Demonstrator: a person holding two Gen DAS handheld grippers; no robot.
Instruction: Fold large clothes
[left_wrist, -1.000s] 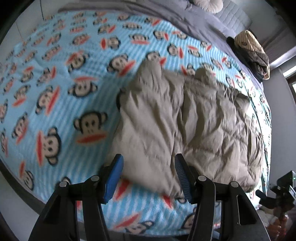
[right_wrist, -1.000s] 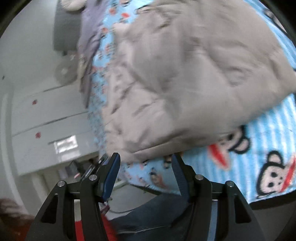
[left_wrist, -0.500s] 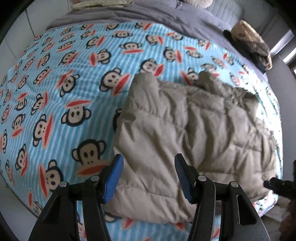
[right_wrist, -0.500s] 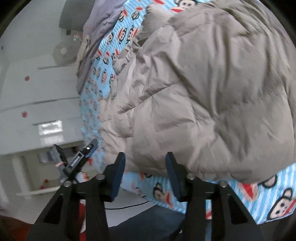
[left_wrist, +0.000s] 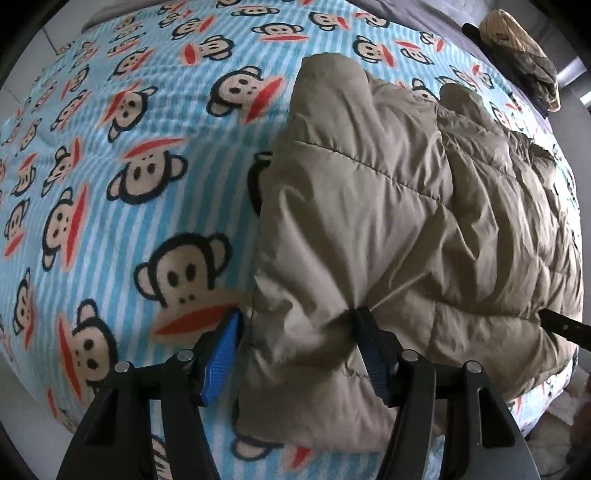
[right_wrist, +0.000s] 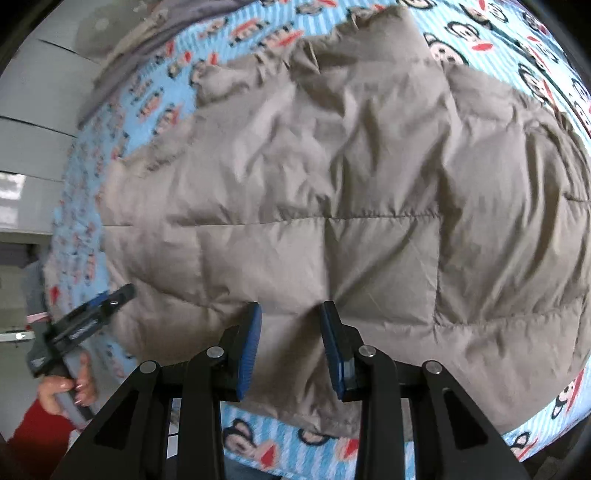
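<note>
Left wrist view: left gripper (left_wrist: 295, 336) spread around puffy jacket (left_wrist: 406, 221), right gripper (right_wrist: 291, 332) likewise.

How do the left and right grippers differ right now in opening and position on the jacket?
The left gripper is spread wide, straddling a bunched fold at the jacket edge beside the monkey blanket; the right gripper is narrower, over quilted fabric further in from the blanket. The left's fingers press into the padding; whether the right's touch the jacket is unclear. Both have blue pads and are open, neither clamped.
</note>
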